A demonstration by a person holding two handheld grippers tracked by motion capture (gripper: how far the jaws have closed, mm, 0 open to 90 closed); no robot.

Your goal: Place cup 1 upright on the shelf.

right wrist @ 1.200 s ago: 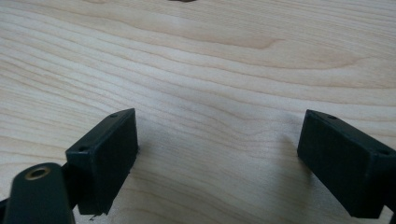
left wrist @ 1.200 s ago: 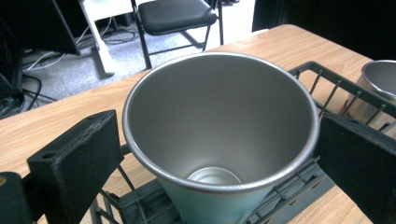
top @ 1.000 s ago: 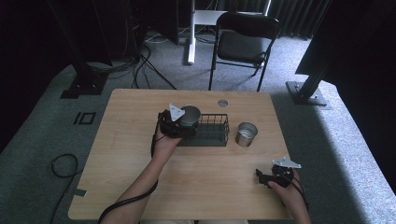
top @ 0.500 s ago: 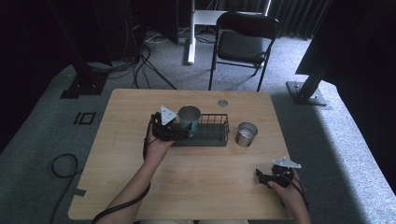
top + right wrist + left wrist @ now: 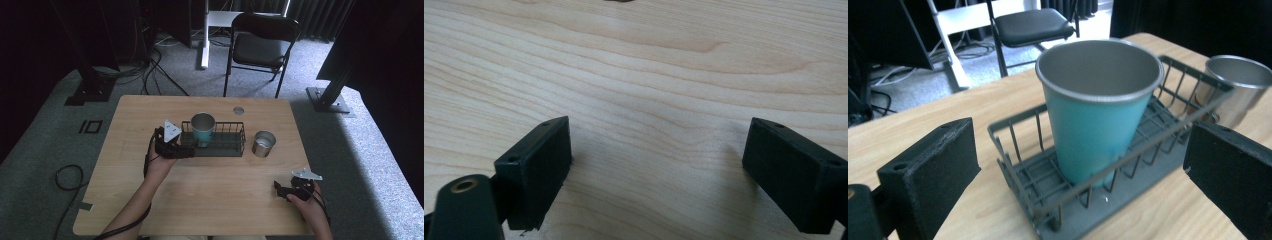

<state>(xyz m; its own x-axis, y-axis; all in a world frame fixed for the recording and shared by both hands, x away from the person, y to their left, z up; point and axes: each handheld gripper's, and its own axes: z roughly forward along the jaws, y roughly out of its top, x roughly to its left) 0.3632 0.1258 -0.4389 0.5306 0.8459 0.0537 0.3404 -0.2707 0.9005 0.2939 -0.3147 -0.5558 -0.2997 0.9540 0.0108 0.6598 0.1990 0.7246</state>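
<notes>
One teal cup (image 5: 202,129) (in basket (image 5: 225,148)), one steel cup (image 5: 263,143).

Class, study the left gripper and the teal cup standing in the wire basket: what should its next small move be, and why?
Probably draw the left gripper away from the wire basket. The teal cup stands upright inside it, clear of the open jaws, so it looks released. The steel cup beside the basket likely comes next.

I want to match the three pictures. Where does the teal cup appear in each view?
High view: teal cup stands upright at the left end of the wire basket, centre of the table.
Left gripper view: centre, cup in the basket, ahead of the open jaws.
Right gripper view: not in it.
Shared landmark: the basket.
</notes>
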